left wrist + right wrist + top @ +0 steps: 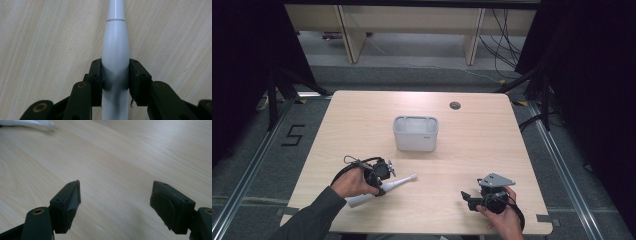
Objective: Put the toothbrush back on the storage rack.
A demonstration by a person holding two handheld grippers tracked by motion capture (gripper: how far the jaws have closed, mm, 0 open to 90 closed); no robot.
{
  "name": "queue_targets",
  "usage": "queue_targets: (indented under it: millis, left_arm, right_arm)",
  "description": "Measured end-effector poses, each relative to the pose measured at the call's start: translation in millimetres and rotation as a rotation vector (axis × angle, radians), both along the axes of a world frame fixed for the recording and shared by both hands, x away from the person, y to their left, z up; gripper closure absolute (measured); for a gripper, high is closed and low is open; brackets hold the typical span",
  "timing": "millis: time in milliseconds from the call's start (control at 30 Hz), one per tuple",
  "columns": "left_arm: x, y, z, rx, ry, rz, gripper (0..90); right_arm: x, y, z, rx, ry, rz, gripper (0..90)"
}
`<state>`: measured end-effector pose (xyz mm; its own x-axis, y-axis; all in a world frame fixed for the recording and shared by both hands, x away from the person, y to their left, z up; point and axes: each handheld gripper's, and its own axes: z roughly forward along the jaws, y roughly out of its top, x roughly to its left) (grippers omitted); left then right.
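White and slim, an electric toothbrush [382, 189] lies on the pale wooden table [472, 145] near its front-left corner, head pointing toward the centre, and the left gripper [115, 75] has its two black jaws clamped on the thick handle from either side. Near the front-right corner the right gripper [473, 199] rests low over bare wood, held in the person's right hand [504, 217], its jaws spread wide with nothing between them. Well behind both, about mid-table, stands a grey rectangular holder [415, 133], apart from the toothbrush.
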<state>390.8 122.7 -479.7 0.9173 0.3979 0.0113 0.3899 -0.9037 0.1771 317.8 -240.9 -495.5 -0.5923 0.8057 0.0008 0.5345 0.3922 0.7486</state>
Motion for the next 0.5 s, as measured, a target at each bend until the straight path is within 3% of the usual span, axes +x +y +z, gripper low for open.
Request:
queue_targets:
  millis: [167,333,500]
  left_arm:
    - [-1.3,-1.8,0.9,0.009,-0.035,-0.012,66.4]
    - [-4.7,0.4,8.0,-0.046,-0.066,-0.020,66.5]
    - [-6.3,4.9,16.6,-0.082,-0.060,0.000,66.6]
  right_arm:
    - [0.1,-0.3,0.0,0.001,0.003,0.003,25.0]
    - [-0.4,0.0,0.6,0.006,0.011,-0.008,25.2]
    - [-0.7,0.0,0.6,0.009,0.012,-0.015,25.2]
